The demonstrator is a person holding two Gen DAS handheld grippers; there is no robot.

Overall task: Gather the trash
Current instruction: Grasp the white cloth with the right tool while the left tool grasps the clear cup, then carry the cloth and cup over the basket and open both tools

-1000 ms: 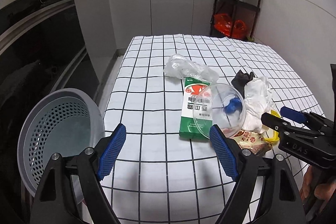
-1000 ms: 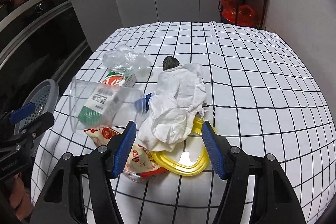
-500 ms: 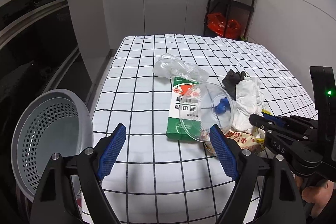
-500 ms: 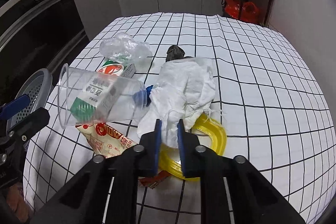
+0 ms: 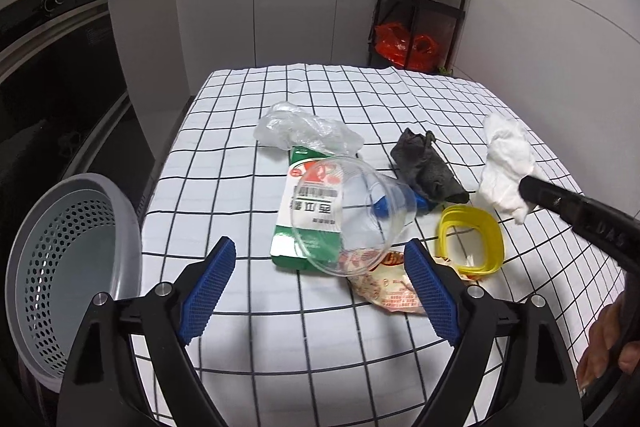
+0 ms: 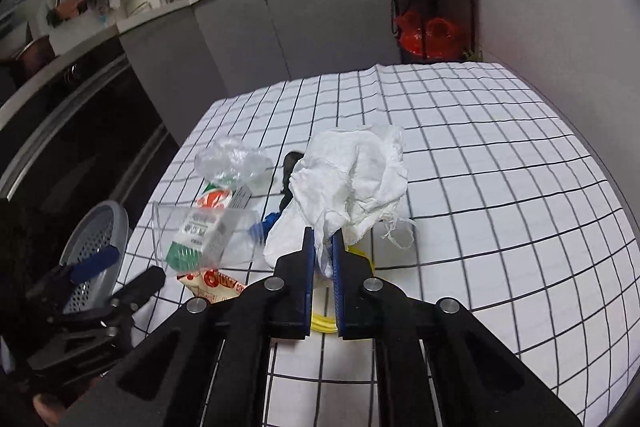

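The right gripper (image 6: 322, 255) is clamped on the lower edge of the white crumpled tissue (image 6: 352, 183). The tissue hangs lifted above the tablecloth (image 6: 500, 187), bunched forward of the pads. In the left wrist view the same tissue (image 5: 506, 167) sits at the tip of the right gripper's finger, clear of the cloth.

Handling: the tissue is light, soft and limp, and frayed threads trail from one edge. A pinch on a thick fold should hold; a pinch on a single thin layer may tear or slip.

The left gripper (image 5: 320, 287) has its jaws wide and opening, with nothing between the pads. Just ahead of it lies the clear plastic cup (image 5: 344, 215) on its side, mouth toward the gripper. It is likely thin, slippery and easily crushed; grip across the rim with light force. The snack wrapper (image 5: 384, 283) lies just beside the right-hand pad. The green carton (image 5: 304, 203) lies under and behind the cup. The yellow ring (image 5: 472, 239) lies ahead to the right. Farther ahead lie the dark cloth (image 5: 428, 167) and the clear plastic bag (image 5: 304, 127).

The grey perforated bin (image 5: 68, 267) stands to the left, beside the table edge.
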